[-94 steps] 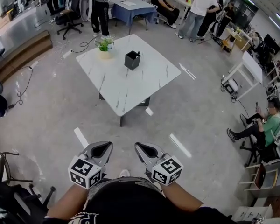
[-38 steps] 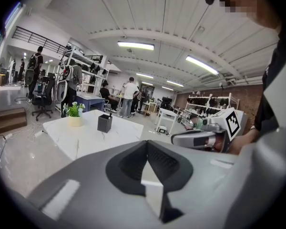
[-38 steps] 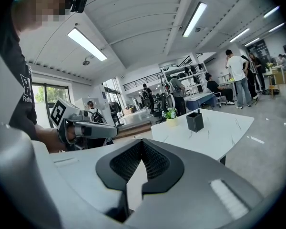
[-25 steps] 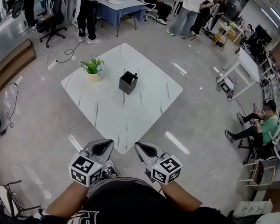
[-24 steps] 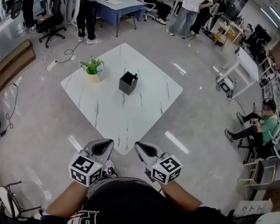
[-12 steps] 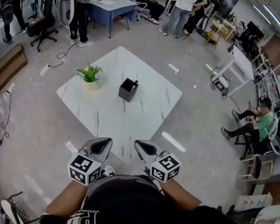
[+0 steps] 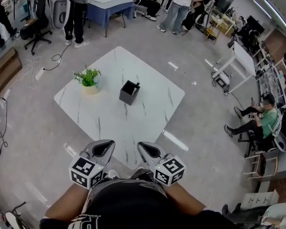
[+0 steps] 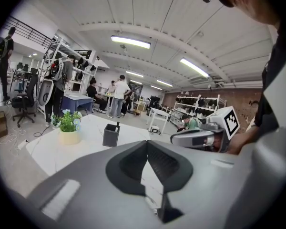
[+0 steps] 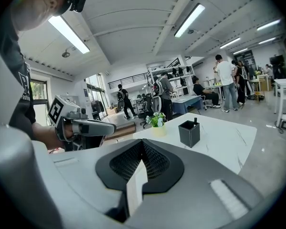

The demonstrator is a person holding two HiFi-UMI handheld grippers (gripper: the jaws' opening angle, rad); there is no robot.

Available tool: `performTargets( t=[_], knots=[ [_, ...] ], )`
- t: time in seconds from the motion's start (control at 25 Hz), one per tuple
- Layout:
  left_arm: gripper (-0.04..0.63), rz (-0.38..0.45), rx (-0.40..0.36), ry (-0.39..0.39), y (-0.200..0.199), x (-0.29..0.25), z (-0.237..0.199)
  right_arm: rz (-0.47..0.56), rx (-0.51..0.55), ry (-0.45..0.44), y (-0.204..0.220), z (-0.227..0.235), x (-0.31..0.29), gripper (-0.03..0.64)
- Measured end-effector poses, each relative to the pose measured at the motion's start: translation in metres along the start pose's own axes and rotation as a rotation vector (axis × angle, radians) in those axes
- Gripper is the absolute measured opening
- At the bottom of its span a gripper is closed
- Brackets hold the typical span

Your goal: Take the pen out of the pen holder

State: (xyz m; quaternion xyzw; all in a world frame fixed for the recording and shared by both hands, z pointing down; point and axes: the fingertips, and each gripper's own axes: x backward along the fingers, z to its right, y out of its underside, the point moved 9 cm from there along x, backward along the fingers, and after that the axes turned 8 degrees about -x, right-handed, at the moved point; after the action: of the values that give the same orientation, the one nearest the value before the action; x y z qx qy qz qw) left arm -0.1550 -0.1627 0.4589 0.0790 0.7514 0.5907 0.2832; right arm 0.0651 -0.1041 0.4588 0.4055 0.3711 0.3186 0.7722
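Note:
A black square pen holder (image 7: 128, 92) stands near the middle of the white marble table (image 7: 109, 118), with a dark pen (image 7: 137, 85) poking out of its top. The holder also shows in the left gripper view (image 8: 111, 135) and the right gripper view (image 9: 189, 133), far ahead of the jaws. My left gripper (image 7: 106, 146) and right gripper (image 7: 145, 147) are held side by side close to my body, just short of the table's near corner. Both are shut and hold nothing.
A small potted plant (image 7: 88, 78) sits on the table left of the holder. Around the table is open grey floor. Several people stand and sit by desks at the back, one person sits at the right (image 7: 257, 120), and cables lie on the floor at the left (image 7: 38, 68).
The view has moved closer to the table, whose near corner now lies just ahead of the grippers. Both grippers stay shut and in the same pose.

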Motion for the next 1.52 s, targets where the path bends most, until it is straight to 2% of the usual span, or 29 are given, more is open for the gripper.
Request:
performTargets(
  t=[0.28, 0.96, 1.52],
  knots=[
    [0.057, -0.002, -0.002, 0.0, -0.003, -0.007, 0.0, 0.02, 0.01, -0.004, -0.013, 0.006, 0.001, 0.0],
    [0.057, 0.015, 0.044, -0.147, -0.015, -0.033, 0.004, -0.043, 0.078, -0.138, -0.044, 0.049, -0.018, 0.0],
    [0.057, -0.011, 0.058, -0.223, -0.019, -0.045, 0.021, -0.048, 0.065, -0.194, -0.048, 0.074, -0.017, 0.0]
  ],
)
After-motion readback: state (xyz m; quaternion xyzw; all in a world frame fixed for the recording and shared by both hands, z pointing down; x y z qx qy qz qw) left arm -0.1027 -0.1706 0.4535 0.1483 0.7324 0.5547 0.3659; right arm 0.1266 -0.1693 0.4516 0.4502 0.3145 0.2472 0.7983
